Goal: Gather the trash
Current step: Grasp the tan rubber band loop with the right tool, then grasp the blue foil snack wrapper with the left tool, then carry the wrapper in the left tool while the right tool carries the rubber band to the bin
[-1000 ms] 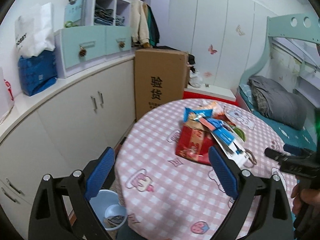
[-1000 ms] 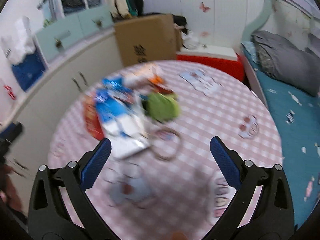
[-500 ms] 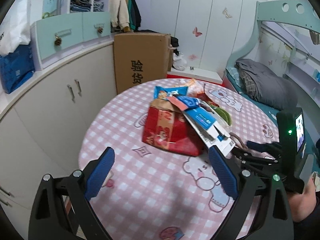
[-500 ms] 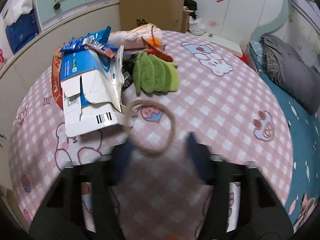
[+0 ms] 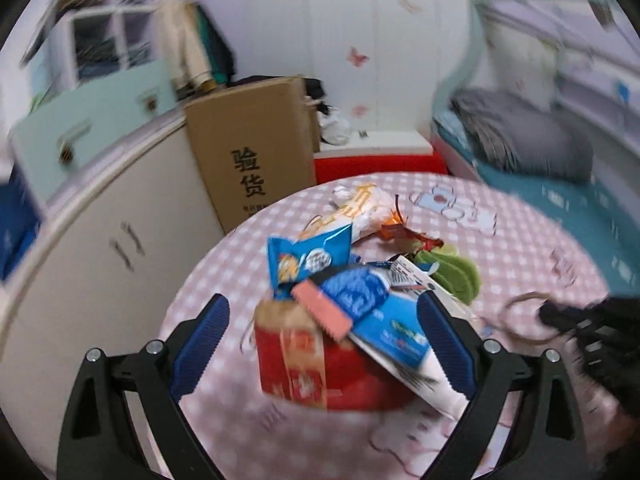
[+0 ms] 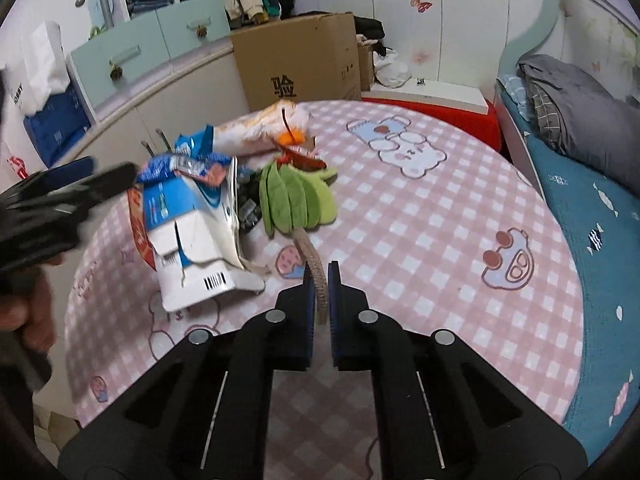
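A heap of trash lies on the pink checked round table point(image 6: 420, 220). It holds a torn blue and white carton point(image 6: 192, 248), a red box point(image 5: 320, 368), a blue snack bag point(image 5: 308, 260), an orange and white wrapper point(image 6: 260, 124) and a green leaf-shaped piece point(image 6: 296, 200). My right gripper point(image 6: 318, 276) is shut on a brown rope ring point(image 6: 310, 250), which shows edge-on between the pads just right of the carton. In the left wrist view the ring point(image 5: 516, 312) sits at that gripper's tip point(image 5: 548, 314). My left gripper point(image 5: 322, 308) hangs open over the red box with nothing between its fingers.
A tall cardboard box point(image 6: 304, 60) stands behind the table against cream cabinets point(image 5: 100, 260). A bed with a teal sheet point(image 6: 592, 200) and grey bedding runs along the right. A person's hand point(image 6: 28, 312) holds the left gripper at the table's left edge.
My right gripper has gone from wide open to shut around the rope ring. My left gripper has swung from the table's left edge to above the trash heap.
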`<state>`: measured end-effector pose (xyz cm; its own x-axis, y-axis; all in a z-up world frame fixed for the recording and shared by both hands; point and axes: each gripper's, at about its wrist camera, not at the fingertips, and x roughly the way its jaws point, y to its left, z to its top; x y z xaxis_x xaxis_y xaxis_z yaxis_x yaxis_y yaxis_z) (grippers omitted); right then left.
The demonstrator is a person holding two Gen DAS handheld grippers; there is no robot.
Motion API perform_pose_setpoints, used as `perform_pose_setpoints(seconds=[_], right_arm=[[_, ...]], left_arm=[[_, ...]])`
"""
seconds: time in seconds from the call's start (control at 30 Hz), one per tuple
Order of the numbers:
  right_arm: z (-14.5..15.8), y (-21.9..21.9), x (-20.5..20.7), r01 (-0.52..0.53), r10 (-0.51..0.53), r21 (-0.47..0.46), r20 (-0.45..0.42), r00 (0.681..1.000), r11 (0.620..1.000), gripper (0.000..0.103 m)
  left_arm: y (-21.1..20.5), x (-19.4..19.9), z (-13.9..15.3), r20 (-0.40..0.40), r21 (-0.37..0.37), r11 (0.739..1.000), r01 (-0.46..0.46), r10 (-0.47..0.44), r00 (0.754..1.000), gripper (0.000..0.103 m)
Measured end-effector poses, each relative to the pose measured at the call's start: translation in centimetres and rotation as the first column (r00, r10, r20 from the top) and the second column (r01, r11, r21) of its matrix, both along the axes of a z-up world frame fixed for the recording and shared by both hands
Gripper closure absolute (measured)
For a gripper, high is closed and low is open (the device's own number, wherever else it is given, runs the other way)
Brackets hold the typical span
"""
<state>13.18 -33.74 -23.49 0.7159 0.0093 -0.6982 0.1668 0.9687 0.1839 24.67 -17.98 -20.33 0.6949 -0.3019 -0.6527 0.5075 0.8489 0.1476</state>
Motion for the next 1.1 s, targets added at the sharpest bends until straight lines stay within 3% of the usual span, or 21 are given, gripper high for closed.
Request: perform_pose_setpoints(seconds=[0.1,0.13,0.17,0.27,0.4,0.8,1.1], right_arm=[[0.6,0.0,-0.1,-0.006,0.006,0.007,0.016,1.000,1.000,0.097],[0.7,0.0,0.0,-0.008,0.008,0.011,0.018,1.000,1.000,0.097],[0.7,-0.1,0.0,-0.009,0.009,0.014,0.020,1.000,1.000,0.097],[0.8,0.1,0.0,-0.012,0.012,0.026,0.020,1.000,1.000,0.097],[1.1,0.1,-0.3,-0.014,0.012,0.040,0.030,0.999,0.999,0.097],[6.0,2.3,-1.9,-0.057,0.050,0.058,0.124,0.991,0.997,0.097],[9.8,9.0,-1.0,-0.209,0.194,0.067,0.188,0.963,0.976,0.097]], left_arm=[[-1.9,1.5,-1.2,-0.022,0.093,0.992,0.089,-0.087,0.996,0.010],[-2.3,1.9,-1.3,-0.035,0.094,0.988,0.123,-0.121,0.992,0.019],[-2.5,2.2,-1.4,-0.066,0.066,0.983,0.170,-0.166,0.984,0.041],[-2.7,2.5,-1.3,-0.108,0.030,0.979,0.201,-0.196,0.975,0.075],[-2.2,2.5,-0.8,-0.119,-0.007,0.982,0.188,-0.188,0.975,0.092],[4.1,-1.4,4.5,-0.033,-0.210,0.969,0.128,-0.138,0.990,0.095],[13.2,-4.7,5.4,-0.019,-0.278,0.960,-0.013,0.008,1.000,0.095]])
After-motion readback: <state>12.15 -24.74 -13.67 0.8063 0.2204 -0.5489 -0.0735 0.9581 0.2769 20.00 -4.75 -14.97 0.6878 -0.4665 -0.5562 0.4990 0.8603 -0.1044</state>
